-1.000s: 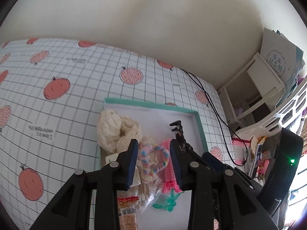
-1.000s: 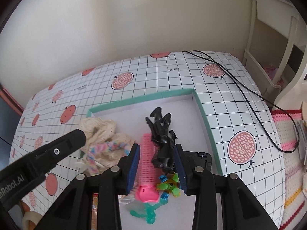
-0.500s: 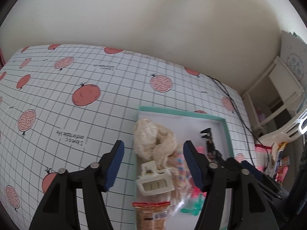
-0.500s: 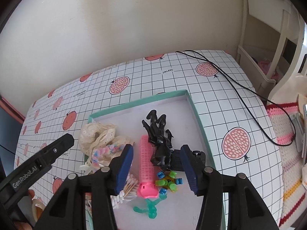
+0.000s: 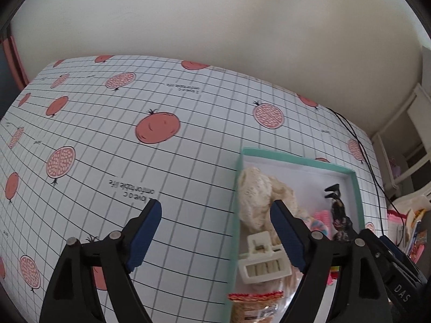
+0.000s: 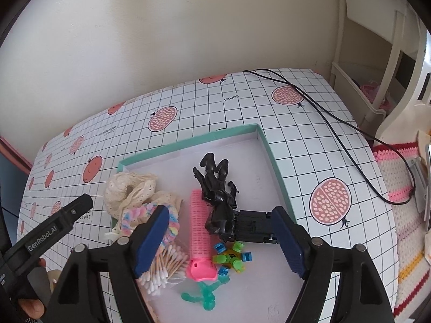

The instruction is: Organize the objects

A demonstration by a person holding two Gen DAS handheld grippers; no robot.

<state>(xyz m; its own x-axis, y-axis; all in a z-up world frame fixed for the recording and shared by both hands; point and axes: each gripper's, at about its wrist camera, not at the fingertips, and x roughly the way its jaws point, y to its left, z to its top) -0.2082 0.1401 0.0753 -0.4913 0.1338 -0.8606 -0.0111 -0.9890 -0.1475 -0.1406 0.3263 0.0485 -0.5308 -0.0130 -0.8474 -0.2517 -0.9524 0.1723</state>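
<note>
- Objects for sorting lay gathered in the teal-rimmed box (image 6: 274,172) on the grid-print tablecloth (image 5: 140,167): cream lace scrunchie (image 6: 129,191), pink hair roller (image 6: 199,228), black figure (image 6: 218,196), cotton swabs (image 6: 164,266).
- Within the last second I had released both tongs; left gripper (image 5: 215,231) and right gripper (image 6: 219,242) stood wide open, holding nothing.
- Left gripper had swung off the box toward bare cloth.
- Judgement: two deposits were complete; the next item had yet to be fetched.

Tabletop (image 6: 304,137) covered in white grid-patterned cloth with pomegranate prints. Directly on it: teal-rimmed box (image 6: 272,161), right of centre; black cable (image 6: 336,132) trailing off right edge.
</note>
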